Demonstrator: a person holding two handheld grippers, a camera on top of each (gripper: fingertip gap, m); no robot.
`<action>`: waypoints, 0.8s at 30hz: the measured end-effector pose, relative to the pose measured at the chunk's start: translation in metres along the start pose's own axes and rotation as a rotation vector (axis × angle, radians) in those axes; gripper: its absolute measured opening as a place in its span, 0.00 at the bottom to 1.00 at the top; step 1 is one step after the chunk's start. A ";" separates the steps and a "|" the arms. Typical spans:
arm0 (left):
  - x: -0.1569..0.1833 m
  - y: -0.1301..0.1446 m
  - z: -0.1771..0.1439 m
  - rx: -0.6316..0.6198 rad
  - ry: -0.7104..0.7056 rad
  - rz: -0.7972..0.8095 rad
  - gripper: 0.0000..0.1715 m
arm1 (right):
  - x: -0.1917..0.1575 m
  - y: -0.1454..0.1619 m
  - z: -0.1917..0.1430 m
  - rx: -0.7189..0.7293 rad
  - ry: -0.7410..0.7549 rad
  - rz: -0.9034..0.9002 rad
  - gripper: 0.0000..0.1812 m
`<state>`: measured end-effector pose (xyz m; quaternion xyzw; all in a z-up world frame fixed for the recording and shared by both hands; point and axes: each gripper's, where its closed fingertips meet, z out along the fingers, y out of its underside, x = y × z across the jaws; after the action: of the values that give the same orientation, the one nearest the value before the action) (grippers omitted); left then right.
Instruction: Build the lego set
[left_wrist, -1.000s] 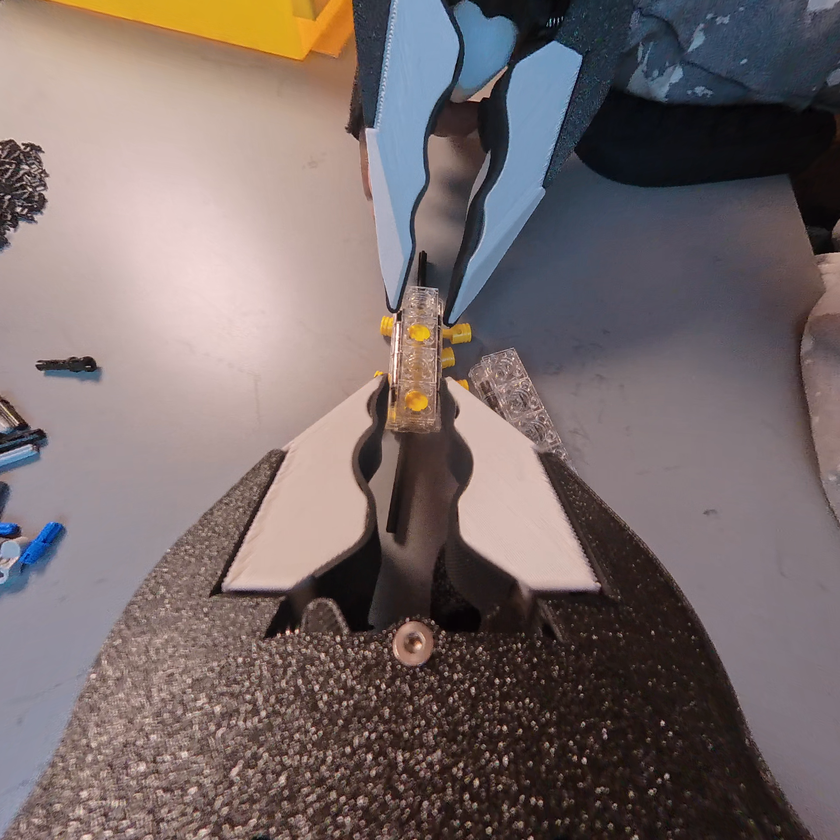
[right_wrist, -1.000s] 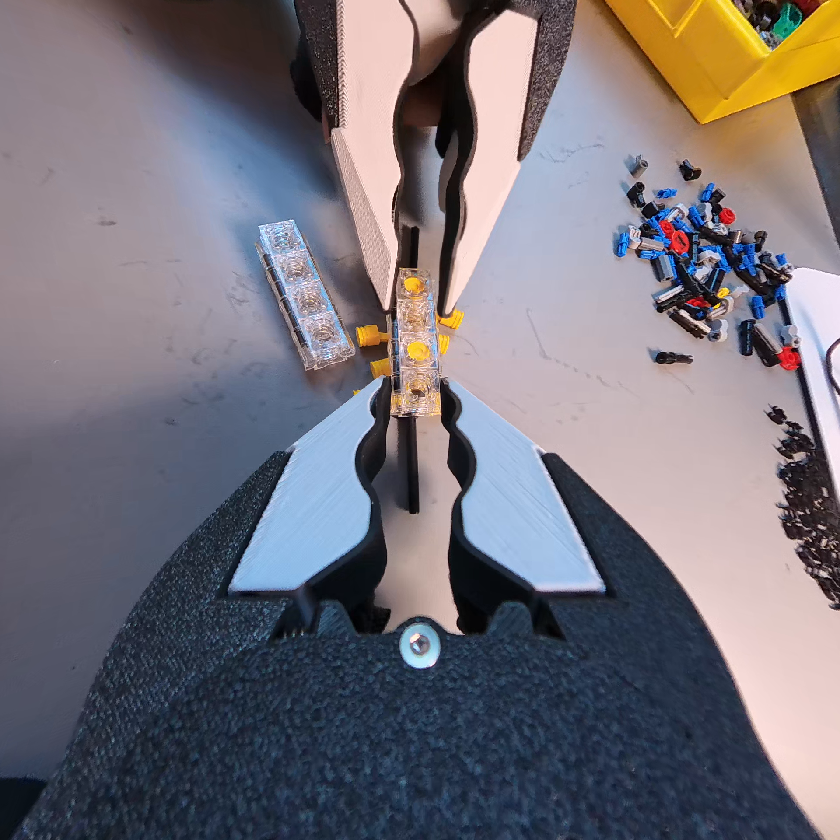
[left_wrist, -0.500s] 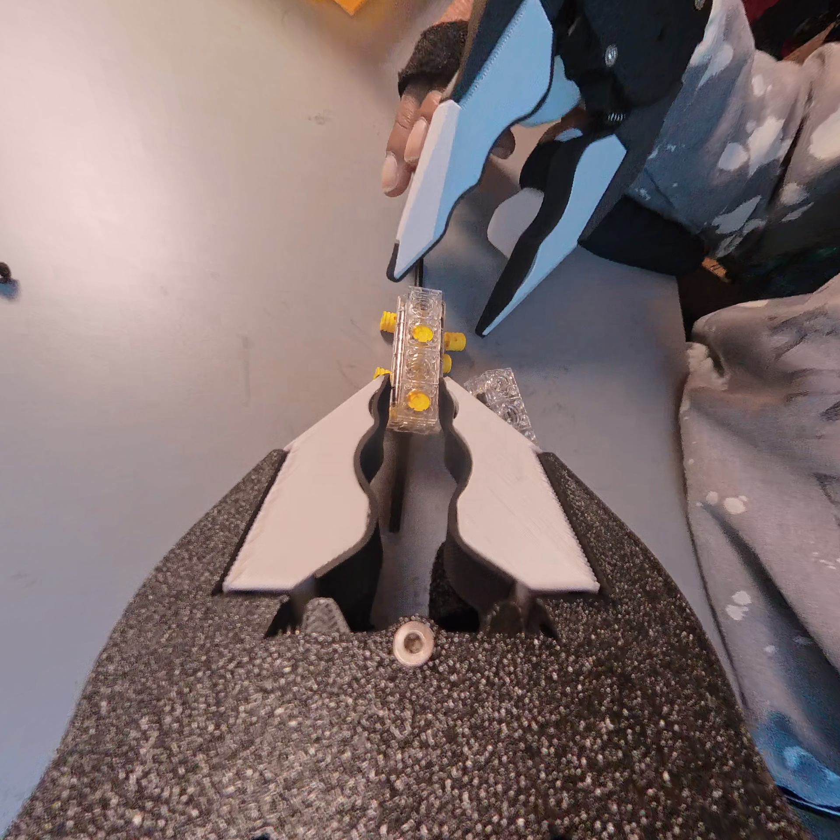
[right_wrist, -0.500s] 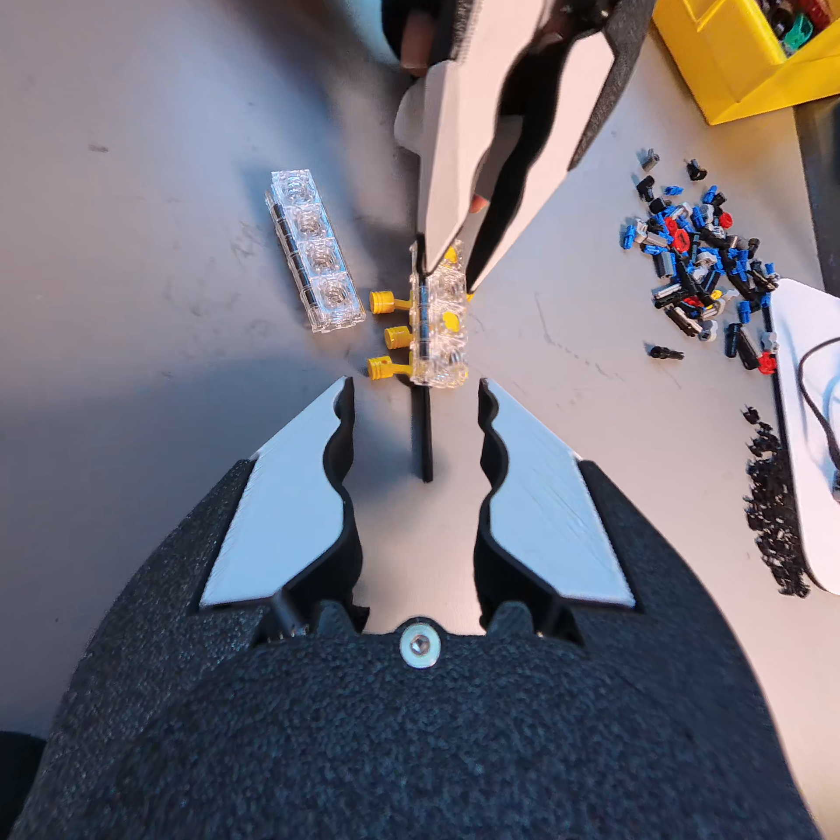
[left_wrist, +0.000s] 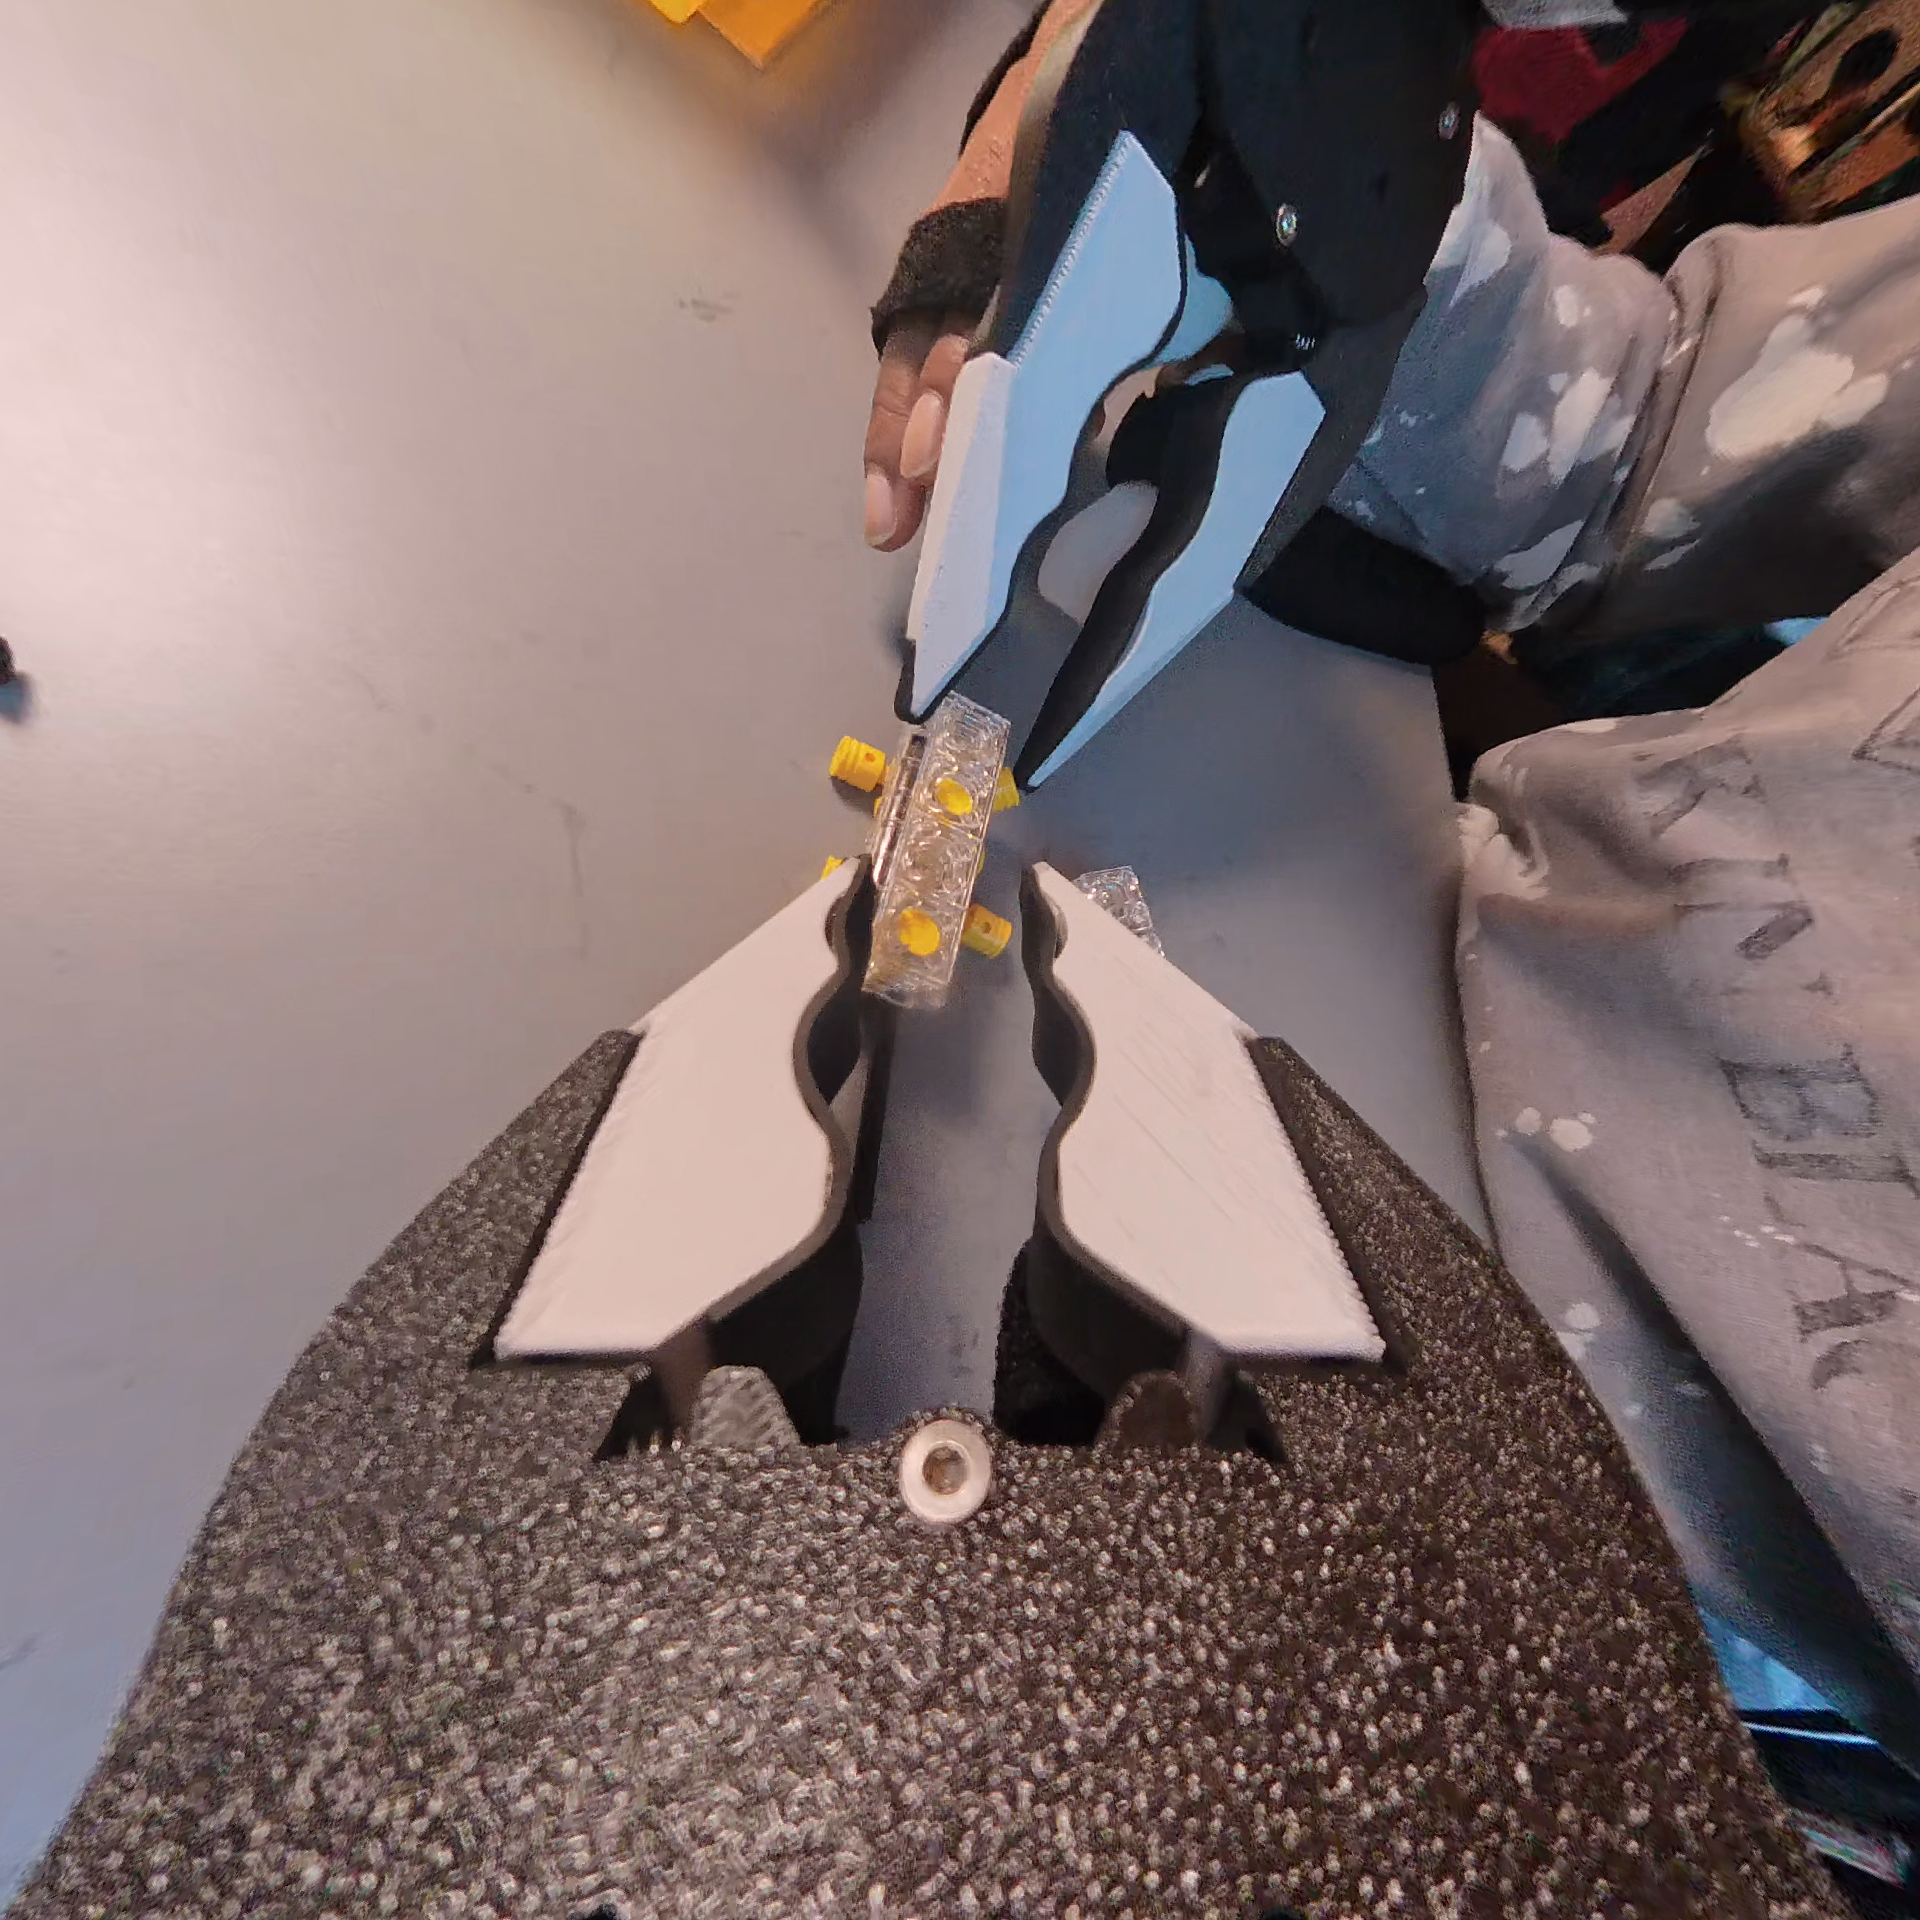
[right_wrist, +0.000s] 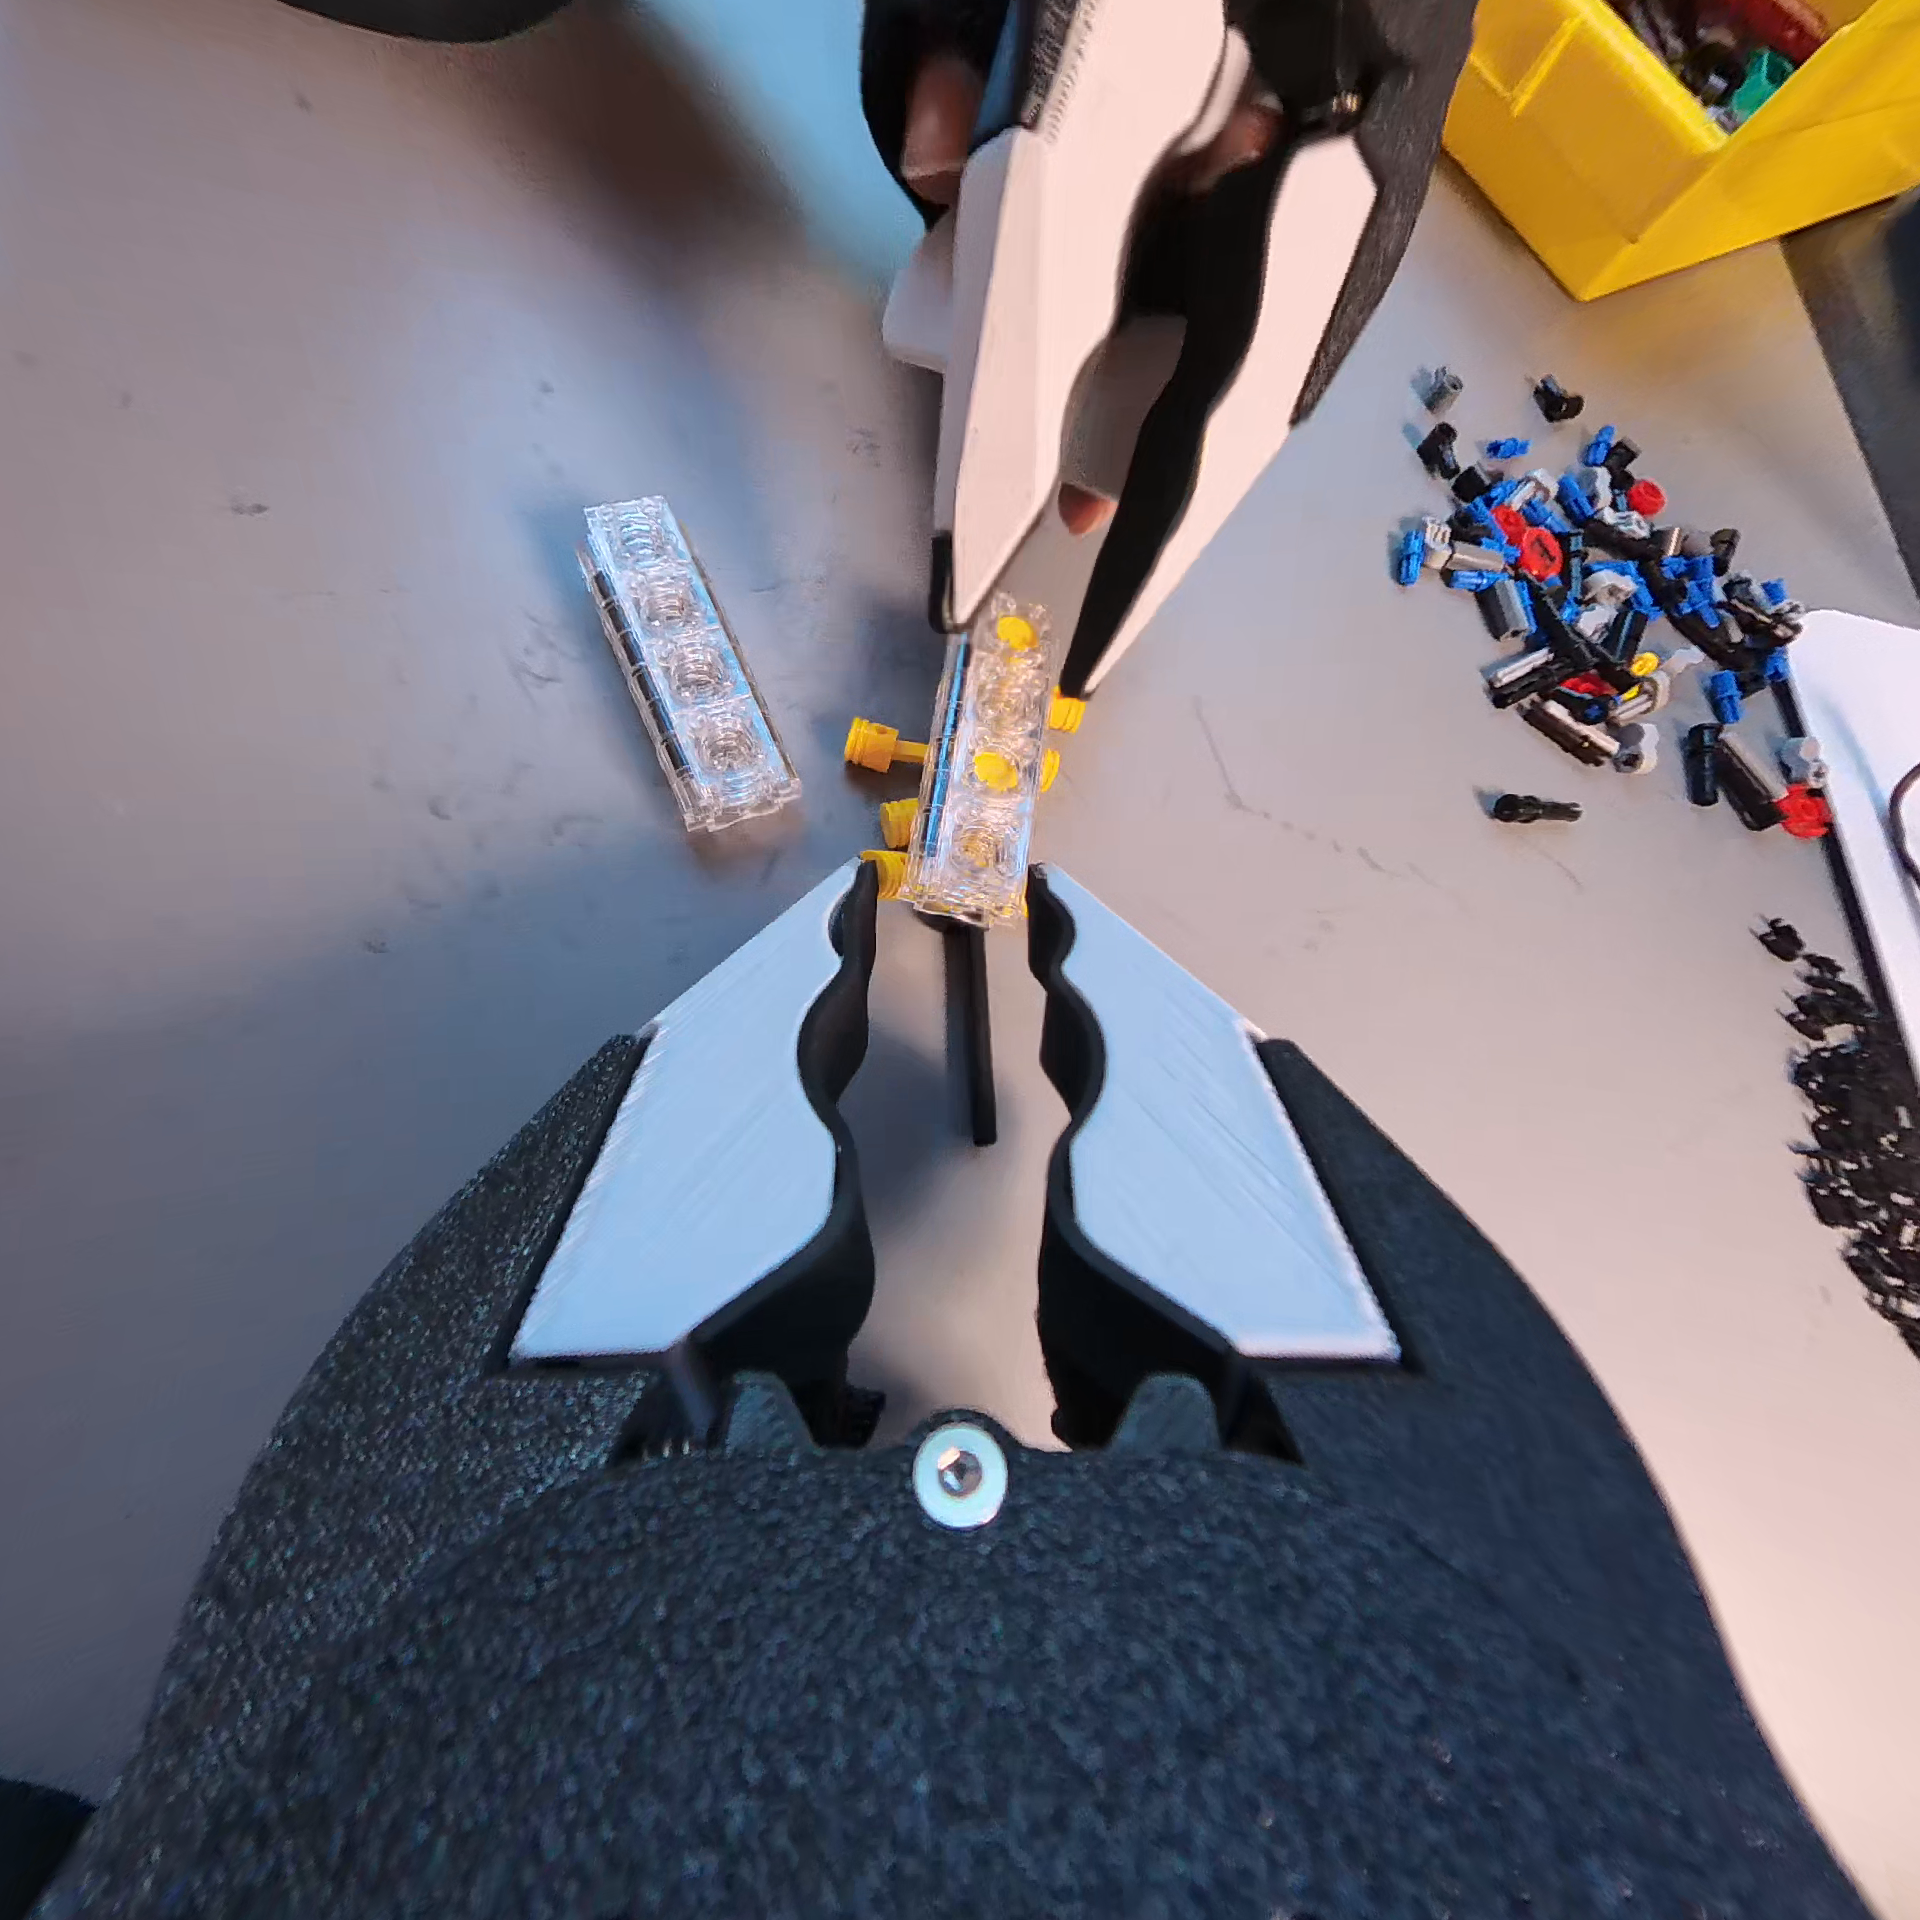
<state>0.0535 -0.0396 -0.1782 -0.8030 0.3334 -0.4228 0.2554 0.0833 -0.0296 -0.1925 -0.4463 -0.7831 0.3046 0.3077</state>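
A clear brick assembly (left_wrist: 928, 868) with yellow pistons and a black axle (right_wrist: 977, 1039) hangs tilted between both grippers over the grey table. In the right wrist view my right gripper (right_wrist: 948, 876) pinches the near end of the assembly (right_wrist: 982, 769), its fingers against the brick and a piston head. My left gripper (left_wrist: 945, 873) has its jaws apart. The brick leans on one finger, with a gap to the other. A second clear brick (right_wrist: 686, 665) lies flat on the table to the left, and shows partly hidden in the left wrist view (left_wrist: 1117, 904).
A pile of small blue, black, red and grey parts (right_wrist: 1590, 613) lies to the right, with a loose black pin (right_wrist: 1532, 808). A yellow bin (right_wrist: 1621, 156) stands at the back right, tiny black pieces (right_wrist: 1860, 1122) at the right edge. A person's paint-spotted clothing (left_wrist: 1714, 1039) is close by. Left tips to right tips: about 4 cm. Both grippers' tips are roughly 15 cm from the loose black pin (right_wrist: 1532, 808).
One second ago both grippers were shut on the assembly. The right one then opened while the left turned the assembly. Now the right has closed on it and the left has opened.
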 end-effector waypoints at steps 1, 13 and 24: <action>-0.001 0.000 0.000 -0.007 -0.029 0.034 0.16 | 0.001 0.000 0.000 0.001 -0.002 0.008 0.16; -0.012 0.005 0.024 -0.114 -0.206 0.234 0.15 | 0.008 0.000 -0.002 0.013 -0.009 0.116 0.14; -0.010 -0.004 0.018 -0.057 0.096 -0.209 0.14 | 0.027 0.001 -0.007 0.033 0.100 0.139 0.12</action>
<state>0.0656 -0.0267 -0.1894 -0.8192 0.2717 -0.4753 0.1707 0.0776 -0.0038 -0.1830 -0.5090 -0.7289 0.3154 0.3319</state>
